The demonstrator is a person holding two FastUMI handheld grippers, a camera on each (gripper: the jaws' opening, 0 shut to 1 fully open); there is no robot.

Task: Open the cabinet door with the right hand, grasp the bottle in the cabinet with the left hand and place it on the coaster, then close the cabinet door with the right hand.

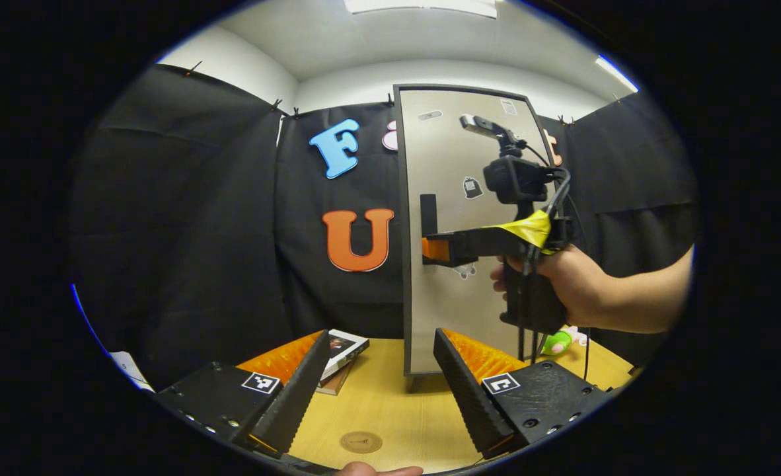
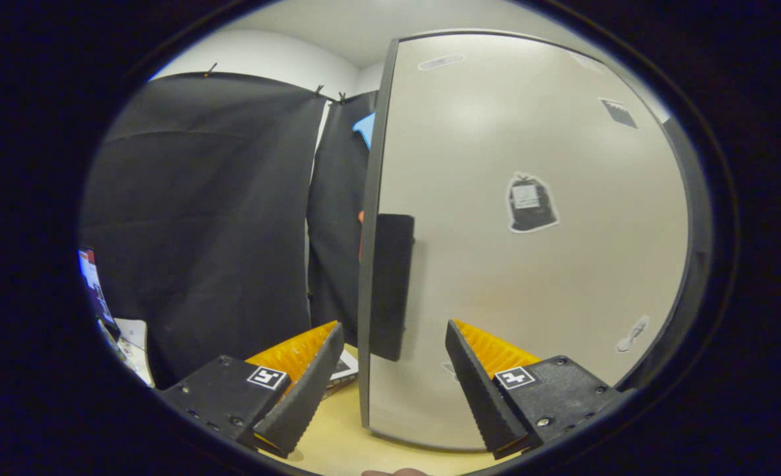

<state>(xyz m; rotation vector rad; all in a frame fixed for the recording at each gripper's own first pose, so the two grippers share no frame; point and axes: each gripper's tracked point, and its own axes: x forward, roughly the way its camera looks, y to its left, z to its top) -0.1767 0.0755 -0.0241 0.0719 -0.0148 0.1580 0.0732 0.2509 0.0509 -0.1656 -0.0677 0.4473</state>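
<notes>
Cabinet door (image 1: 460,231) shut, upright at far edge of worktop (image 1: 390,410), dark handle (image 1: 428,215) near its left edge. Right gripper (image 1: 438,250) held by hand (image 1: 562,284) level with handle, fingertips just beside handle's lower end; contact unclear. In right gripper view, right gripper (image 2: 390,390) fingers spread wide, handle (image 2: 390,284) directly ahead between them, not clamped. Left gripper (image 1: 377,390) low over worktop near edge, fingers wide apart, holding nothing. Coaster (image 1: 361,441) on worktop between left gripper's fingertips, well short of door. Books (image 1: 341,357) near far edge, left of door.
</notes>
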